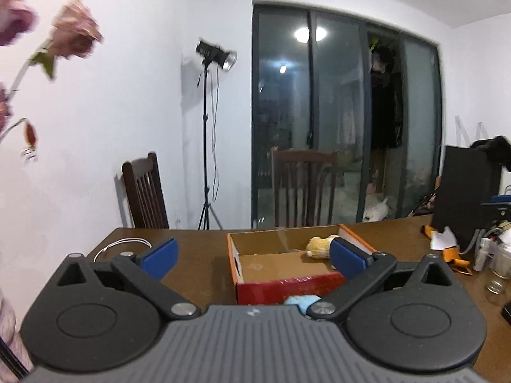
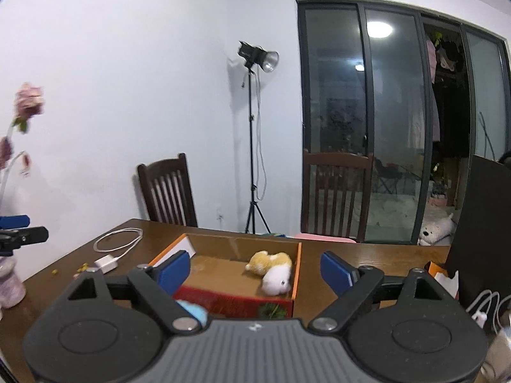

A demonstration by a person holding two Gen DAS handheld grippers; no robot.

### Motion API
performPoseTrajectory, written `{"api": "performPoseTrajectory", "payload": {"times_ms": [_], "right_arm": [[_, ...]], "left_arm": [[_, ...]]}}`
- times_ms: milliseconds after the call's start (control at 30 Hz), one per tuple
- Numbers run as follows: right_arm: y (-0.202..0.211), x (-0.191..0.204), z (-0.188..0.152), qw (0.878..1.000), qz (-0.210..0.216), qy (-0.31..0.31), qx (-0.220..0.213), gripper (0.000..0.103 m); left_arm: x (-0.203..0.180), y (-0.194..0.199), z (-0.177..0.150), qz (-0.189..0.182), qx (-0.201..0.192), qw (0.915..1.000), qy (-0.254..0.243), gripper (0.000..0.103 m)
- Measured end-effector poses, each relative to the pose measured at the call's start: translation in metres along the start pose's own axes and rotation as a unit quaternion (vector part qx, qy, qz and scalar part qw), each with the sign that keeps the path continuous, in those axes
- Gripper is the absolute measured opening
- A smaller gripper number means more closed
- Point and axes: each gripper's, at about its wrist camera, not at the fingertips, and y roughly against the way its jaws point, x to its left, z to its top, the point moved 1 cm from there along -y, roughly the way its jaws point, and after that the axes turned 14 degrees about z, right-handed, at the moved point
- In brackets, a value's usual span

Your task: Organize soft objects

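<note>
**Plush toys boxed, both tools released**

Plush, light and squashy, is what the toys are judged to be; a pinch across the body should hold. From the left: the left tool (image 1: pixel 254 257) is held wide open and empty above the bench (image 1: pixel 198 255), short of the box (image 1: pixel 281 289). A blue soft item (image 1: pixel 300 301) lies just before the box. The right tool (image 2: pixel 255 271) is likewise spread and empty. The yellow toy (image 2: pixel 268 261) and white toy (image 2: pixel 276 281) lie touching in the box's right part, ahead of it.

White wall (image 2: pixel 127 79), glass sliding doors (image 2: pixel 399 121), two chairs (image 2: pixel 169 188), studio lamp (image 2: pixel 258 59).
</note>
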Motion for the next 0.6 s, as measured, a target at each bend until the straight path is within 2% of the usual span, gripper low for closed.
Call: {"api": "performPoseTrajectory", "payload": {"times_ms": [167,267,367,467,533,600], "right_arm": [[0.051,0.028,-0.056,1.000,0.002,0.021,-0.022,0.098],[0.074,0.049,-0.089,0.999,0.004,0.032,-0.032,0.099],[0.097,0.075,-0.122,0.998,-0.007,0.050,-0.047,0.102],[0.108,0.093,-0.149,0.995,-0.003,0.070,-0.069,0.103],[0.104,0.097,-0.155,0.995,0.007,0.084,-0.051,0.103],[0.096,0.095,-0.157,0.996,0.004,0.084,-0.038,0.103]], "left_arm": [[0.012,0.062,-0.049,-0.009,-0.015,0.9998,0.008,0.103],[0.020,0.096,-0.077,-0.026,-0.032,0.9991,0.011,0.103],[0.022,0.115,-0.107,-0.029,-0.048,0.9984,0.002,0.103],[0.014,0.106,-0.129,-0.040,-0.018,0.9990,-0.005,0.103],[0.009,0.095,-0.136,-0.036,0.011,0.9993,-0.007,0.103],[0.004,0.091,-0.141,-0.036,0.022,0.9991,-0.005,0.103]]}}
